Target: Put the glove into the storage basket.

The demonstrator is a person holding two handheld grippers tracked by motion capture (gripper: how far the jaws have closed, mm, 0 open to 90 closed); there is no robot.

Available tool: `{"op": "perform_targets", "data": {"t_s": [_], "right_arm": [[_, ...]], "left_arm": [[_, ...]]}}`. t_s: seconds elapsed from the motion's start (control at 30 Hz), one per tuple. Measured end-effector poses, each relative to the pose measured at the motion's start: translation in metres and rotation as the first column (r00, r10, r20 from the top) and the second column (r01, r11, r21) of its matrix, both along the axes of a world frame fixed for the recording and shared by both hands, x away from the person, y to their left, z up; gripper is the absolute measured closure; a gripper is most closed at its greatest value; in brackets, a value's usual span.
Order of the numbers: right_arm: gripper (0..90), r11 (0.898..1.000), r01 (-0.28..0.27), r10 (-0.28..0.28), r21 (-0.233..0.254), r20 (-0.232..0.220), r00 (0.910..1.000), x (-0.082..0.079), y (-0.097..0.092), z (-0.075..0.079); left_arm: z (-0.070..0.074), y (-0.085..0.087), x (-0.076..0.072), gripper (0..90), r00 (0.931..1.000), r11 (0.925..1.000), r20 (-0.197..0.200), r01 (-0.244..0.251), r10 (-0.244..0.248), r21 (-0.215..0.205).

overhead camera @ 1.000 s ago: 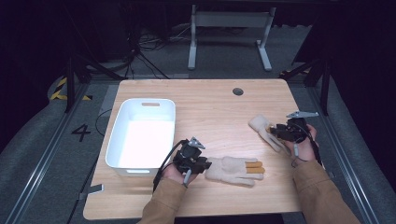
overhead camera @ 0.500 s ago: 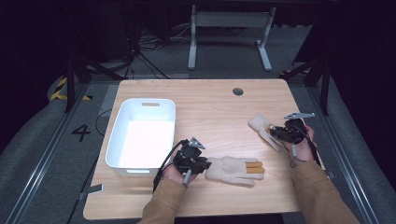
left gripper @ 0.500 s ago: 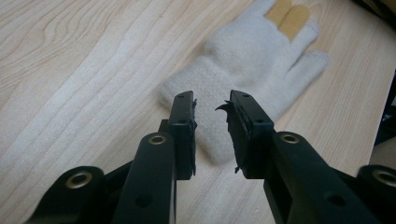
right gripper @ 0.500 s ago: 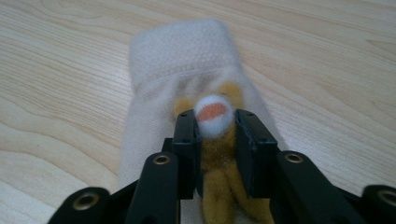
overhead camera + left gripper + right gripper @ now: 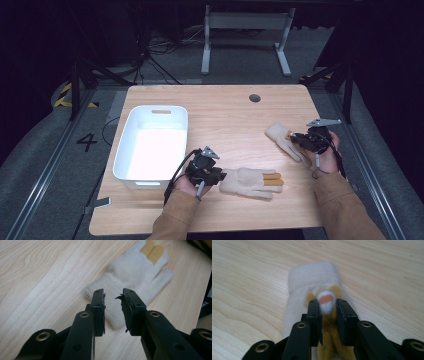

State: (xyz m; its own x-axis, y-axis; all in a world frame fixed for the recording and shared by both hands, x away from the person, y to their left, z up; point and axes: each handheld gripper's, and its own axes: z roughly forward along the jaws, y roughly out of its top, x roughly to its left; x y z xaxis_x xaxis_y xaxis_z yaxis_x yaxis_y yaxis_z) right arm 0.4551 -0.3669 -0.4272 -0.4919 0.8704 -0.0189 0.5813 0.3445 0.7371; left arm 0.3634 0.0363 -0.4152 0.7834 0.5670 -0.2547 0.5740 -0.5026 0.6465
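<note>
Gloves lie on the wooden table (image 5: 225, 120), two of them, cream with tan fingers. The near glove (image 5: 248, 181) rests flat close to the table's front edge, cuff toward the left gripper (image 5: 212, 176), fingers pointing to the right. In the left gripper view its jaws stand narrowly apart over the cuff of this glove (image 5: 130, 277), the cuff between the tips; whether the pads press the knit I cannot tell. The far glove (image 5: 284, 140) lies near the right edge, cuff toward the table's middle. The right gripper (image 5: 301, 141) has just been closing, and in the right gripper view its jaws pinch a glove finger (image 5: 326, 302) between them, lifted off the wood. A white bin (image 5: 131, 150) sits by the left edge, well apart from both gloves.
</note>
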Motion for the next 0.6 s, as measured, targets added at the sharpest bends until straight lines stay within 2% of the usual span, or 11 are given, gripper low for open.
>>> {"op": "perform_targets", "data": {"t_s": [0.27, 0.6], "right_arm": [[74.3, 1.0, -0.01, 0.01, 0.011, 0.044, 0.999, -0.009, -0.005, 0.014], [74.5, 0.999, -0.028, 0.026, 0.023, 0.084, 0.9962, -0.019, -0.008, 0.032]], "left_arm": [[0.001, -0.004, 0.001, 72.3, 0.9999, 0.9999, 0.001, 0.014, -0.014, 0.0], [0.005, -0.001, 0.003, 72.3, 0.9999, 0.9999, 0.007, 0.012, -0.012, -0.011]]}}
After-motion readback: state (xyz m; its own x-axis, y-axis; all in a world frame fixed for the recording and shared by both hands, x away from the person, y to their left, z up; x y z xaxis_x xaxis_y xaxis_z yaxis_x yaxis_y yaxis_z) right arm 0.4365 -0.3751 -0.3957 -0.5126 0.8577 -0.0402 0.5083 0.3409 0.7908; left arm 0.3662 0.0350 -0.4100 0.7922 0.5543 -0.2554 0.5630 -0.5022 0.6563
